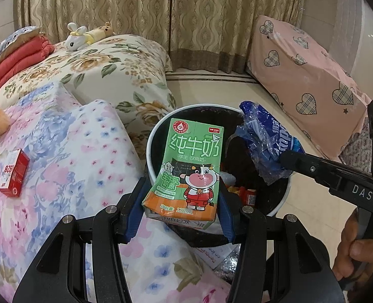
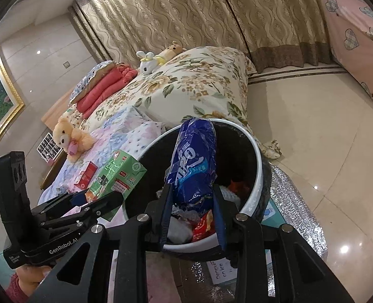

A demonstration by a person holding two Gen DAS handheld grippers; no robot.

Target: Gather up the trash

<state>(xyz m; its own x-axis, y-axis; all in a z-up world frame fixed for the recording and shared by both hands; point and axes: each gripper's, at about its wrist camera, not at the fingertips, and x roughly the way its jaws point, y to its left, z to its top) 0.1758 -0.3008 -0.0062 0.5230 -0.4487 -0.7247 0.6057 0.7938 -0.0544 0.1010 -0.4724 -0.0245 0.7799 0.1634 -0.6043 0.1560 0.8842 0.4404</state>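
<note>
A bedroom hung with patterned beige curtains [image 1: 141,10] is shown, its bed [image 1: 68,151] spread with floral quilts and set beside a pale tiled floor [image 2: 312,131]. A white-rimmed trash bin [image 1: 150,149] lined with a black bag is seen standing against the bedside, already holding red wrappers and white scraps. Over its mouth, a green milk carton [image 1: 190,169] printed with a cartoon cow is held by its lower half in the left gripper [image 1: 179,209], whose blue-padded fingers are closed narrowly against the carton's two sides. A crumpled blue Oreo wrapper [image 2: 192,166] is pinched in the right gripper [image 2: 192,202], whose fingers are drawn in on the wrapper's lower part, with the rest standing up above the bin.

A small red box [image 1: 13,174] is left lying on the quilt, well apart from the bin, and is judged to be trash not yet collected. A teddy bear [image 2: 71,136], a white plush rabbit [image 1: 76,39] and folded red blankets [image 1: 17,60] are seen farther up the bed.

Both items are judged ready to be dropped. The carton is held near the bedside edge of the rim, so a release there could see it strike the rim and fall onto the quilt. The light wrapper could cling to a pad or drift past the rim. With both grippers close over one opening, a collision is also risked.
</note>
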